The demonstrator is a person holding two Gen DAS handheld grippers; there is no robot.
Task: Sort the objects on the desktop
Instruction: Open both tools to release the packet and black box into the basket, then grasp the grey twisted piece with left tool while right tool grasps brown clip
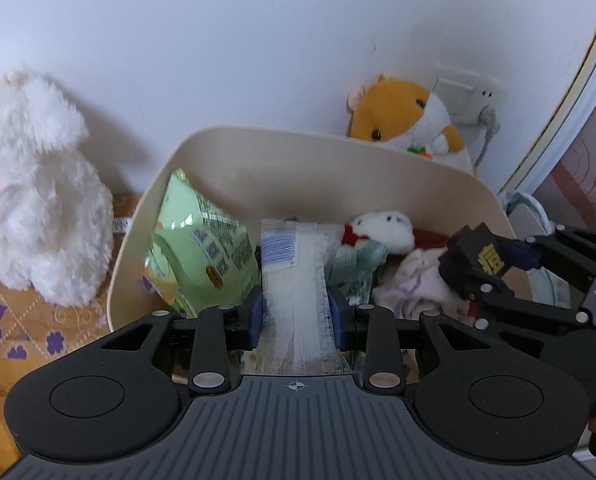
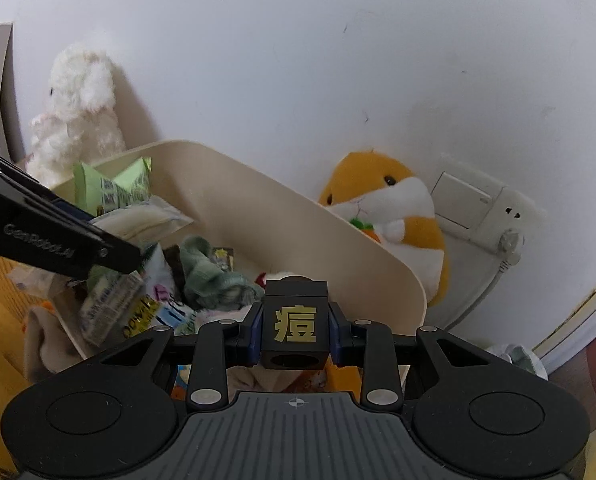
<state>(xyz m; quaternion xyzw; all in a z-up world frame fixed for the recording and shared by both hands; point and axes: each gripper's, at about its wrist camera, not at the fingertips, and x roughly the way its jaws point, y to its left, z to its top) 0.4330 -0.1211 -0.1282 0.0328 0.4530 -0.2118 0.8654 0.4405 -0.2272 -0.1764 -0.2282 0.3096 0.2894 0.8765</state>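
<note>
A cream bin stands against the wall and holds a green snack bag, a small white plush, cloths and several packets. My left gripper is shut on a clear plastic packet with a blue barcode stripe, held over the bin's near side. To its right, my right gripper hovers over the bin. In its own view the right gripper is shut on a black block with a gold character, above the bin. One of the left gripper's fingers crosses that view at the left.
A white plush rabbit sits left of the bin on an orange flowered cloth. An orange hamster plush leans on the wall behind the bin, next to a wall socket with a plug and cable.
</note>
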